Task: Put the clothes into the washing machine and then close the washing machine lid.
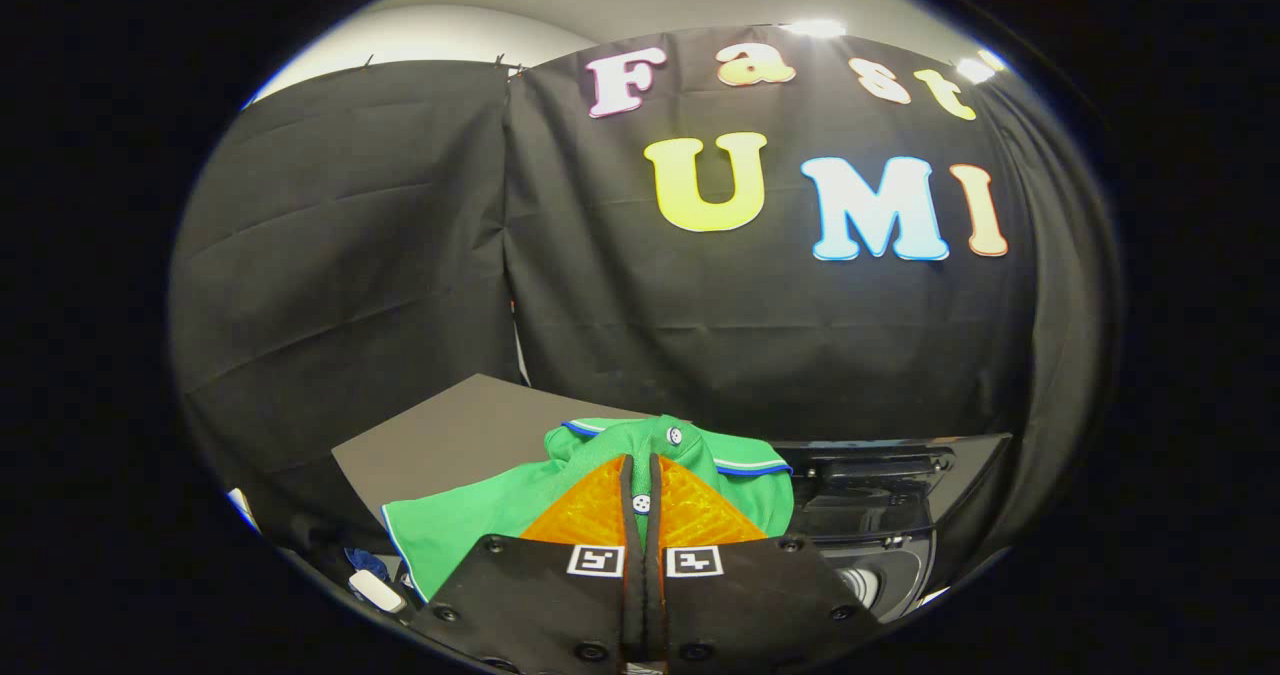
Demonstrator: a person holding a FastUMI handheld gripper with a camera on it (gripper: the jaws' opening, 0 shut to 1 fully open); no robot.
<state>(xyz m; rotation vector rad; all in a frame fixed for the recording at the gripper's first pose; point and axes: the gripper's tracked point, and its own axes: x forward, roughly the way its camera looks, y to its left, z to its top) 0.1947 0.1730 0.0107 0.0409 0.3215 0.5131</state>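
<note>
The fingers (641, 475) are pressed together on a fold of the green shirt (470, 525), which is held above the bench (450, 425), left of the dark washing machine (880, 515).

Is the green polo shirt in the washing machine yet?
No, out. The green polo shirt hangs pinched in the shut gripper, beside the black washing machine.

I see black cloth (400, 255) hung as the booth's wall, creased, two panels meeting at a seam. Above it, pale wall (450, 35) and two bright ceiling lights (815, 27).
</note>
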